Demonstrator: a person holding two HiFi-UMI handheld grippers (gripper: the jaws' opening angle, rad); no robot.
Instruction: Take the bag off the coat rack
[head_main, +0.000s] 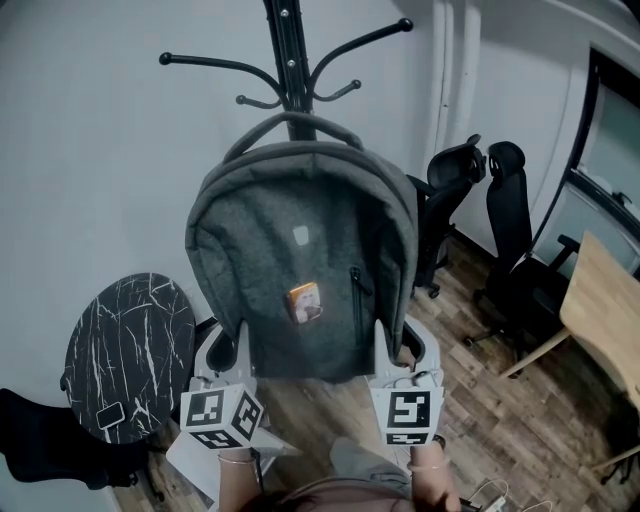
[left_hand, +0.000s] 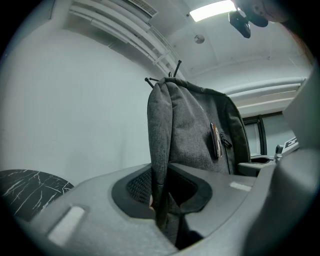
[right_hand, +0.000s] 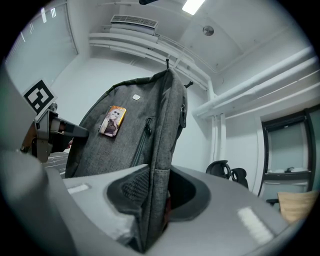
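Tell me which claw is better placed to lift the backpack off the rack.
Neither has a clear edge. The left claw pinches the backpack at its lower left, the right claw at its lower right, level with each other. Its top handle hangs on the coat rack, so probably raise both together.

dark heathered grey fabric backpack (head_main: 300, 250) with small orange card (head_main: 306, 302); black metal coat rack (head_main: 290, 50); black round tabletop (head_main: 130, 350) with white marble veining.
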